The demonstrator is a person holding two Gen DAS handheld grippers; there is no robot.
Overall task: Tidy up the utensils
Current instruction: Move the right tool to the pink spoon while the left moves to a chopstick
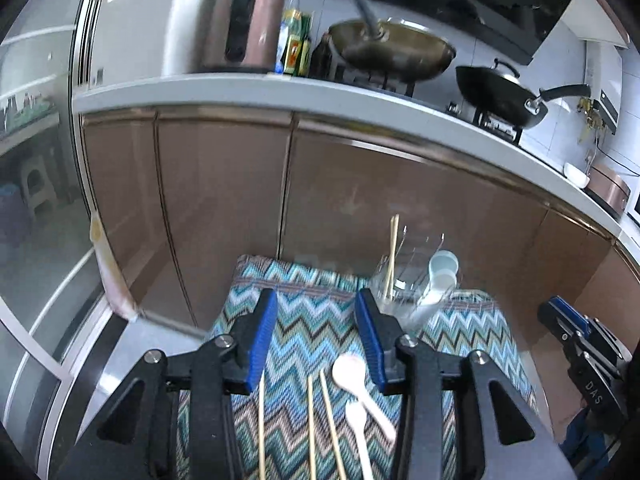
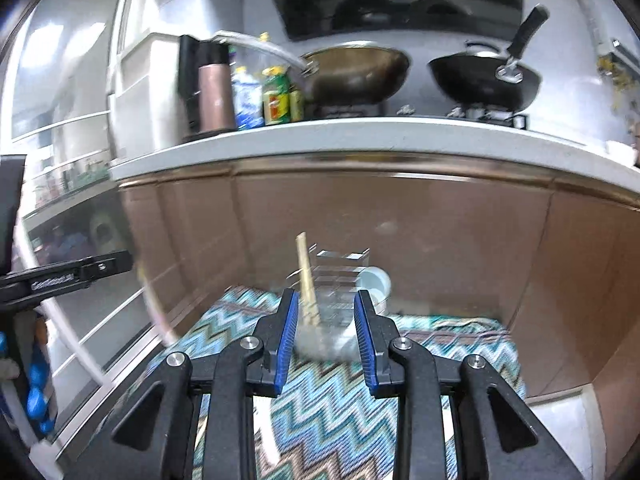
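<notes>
My left hand-held gripper (image 1: 316, 330) stands wide open, its ribbed blue pads empty, above the zigzag-woven cloth (image 1: 312, 312). Beneath it lie three thin wooden chopsticks (image 1: 326, 404) and two glossy white spoons (image 1: 356, 380), flat on the cloth's near part. My right hand-held gripper (image 2: 326, 336) is likewise open and holds nothing. Just beyond its tips, toward the cloth's far edge, stands a clear, square-sided holder (image 2: 340, 292) with chopsticks upright (image 2: 306, 276) inside it; a pale round cup (image 2: 374, 280) sits just beside it.
</notes>
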